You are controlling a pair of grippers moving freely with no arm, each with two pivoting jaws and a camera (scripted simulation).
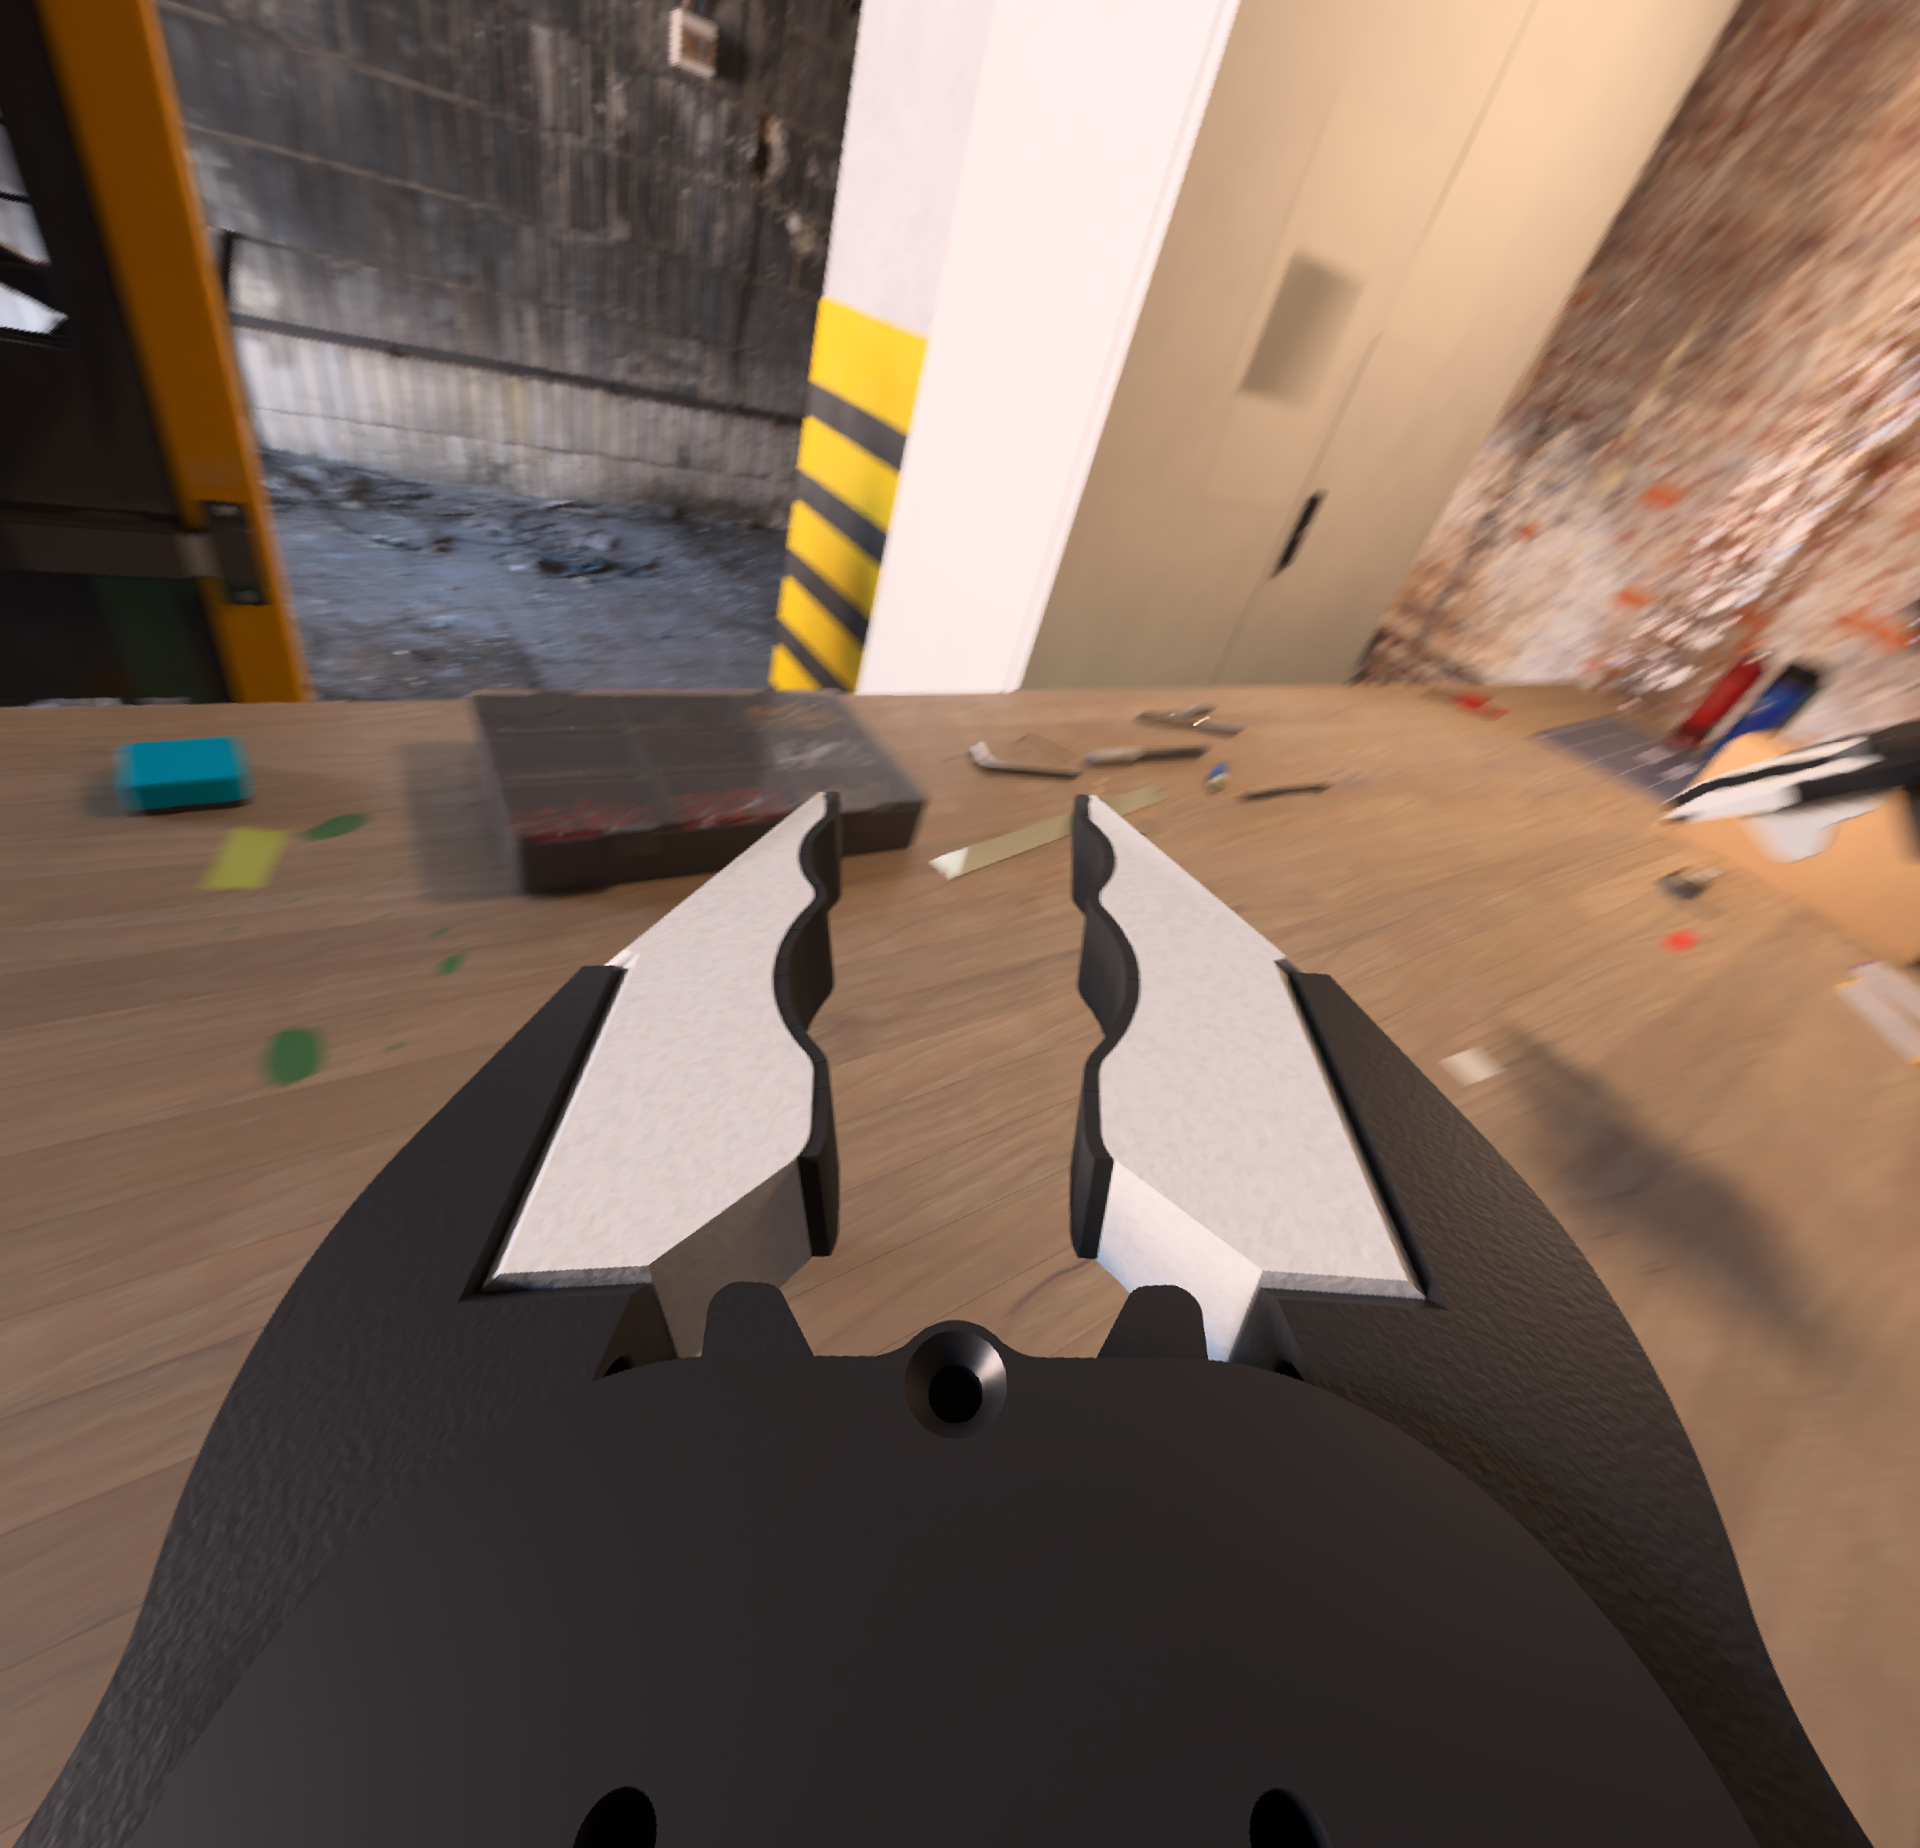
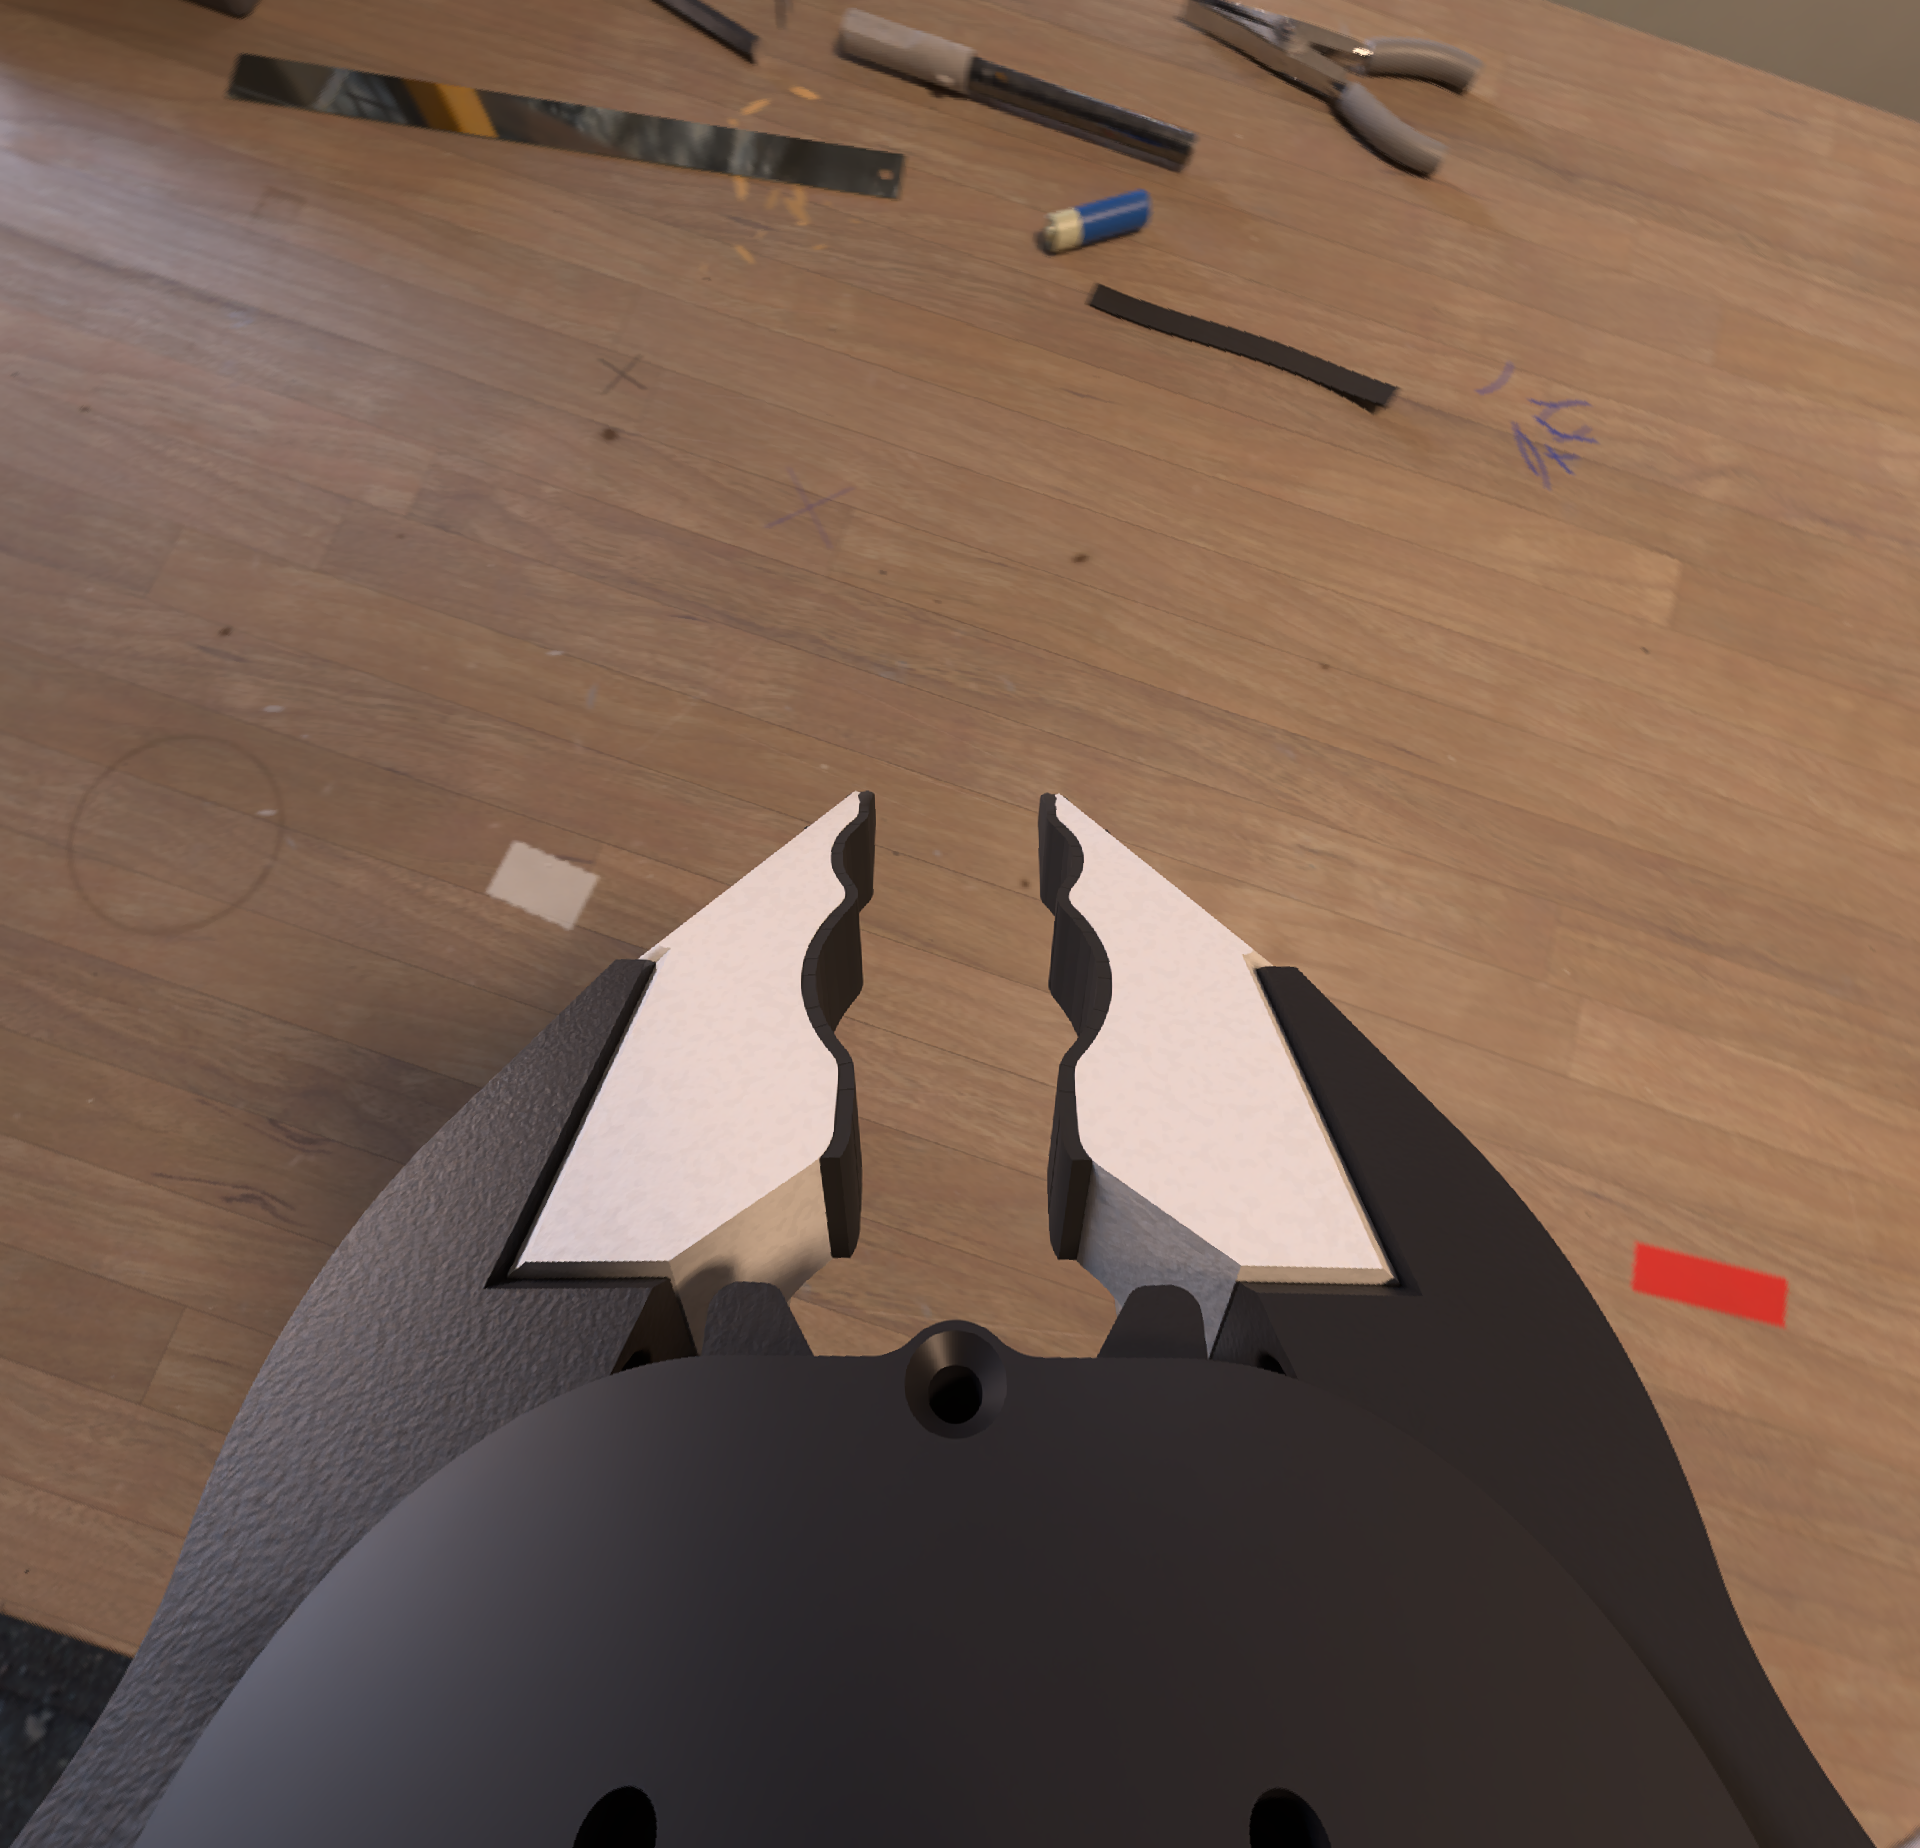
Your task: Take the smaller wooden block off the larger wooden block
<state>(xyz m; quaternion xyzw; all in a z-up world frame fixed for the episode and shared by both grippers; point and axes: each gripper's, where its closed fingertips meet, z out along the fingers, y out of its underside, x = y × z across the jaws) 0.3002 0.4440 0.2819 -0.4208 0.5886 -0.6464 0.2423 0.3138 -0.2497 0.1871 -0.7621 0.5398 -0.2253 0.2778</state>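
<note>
Neither view shows a wooden block that I can make out. My left gripper [image 1: 956, 801] is open and empty, held low over the wooden table [image 1: 312, 1175] and pointing at its far side. My right gripper [image 2: 956, 796] is open and empty above bare tabletop [image 2: 935, 603]. It also shows at the right edge of the left wrist view [image 1: 1688, 806], fingers pointing left. A paler tan patch [image 1: 1829, 873] lies under it there; I cannot tell what it is.
A dark organiser box [image 1: 675, 790] and a teal block [image 1: 182, 772] lie ahead of the left gripper. Ahead of the right gripper lie a metal ruler [image 2: 561, 125], a knife [image 2: 1018, 89], pliers [image 2: 1340, 68], a blue battery [image 2: 1096, 221] and a black strip [image 2: 1242, 346].
</note>
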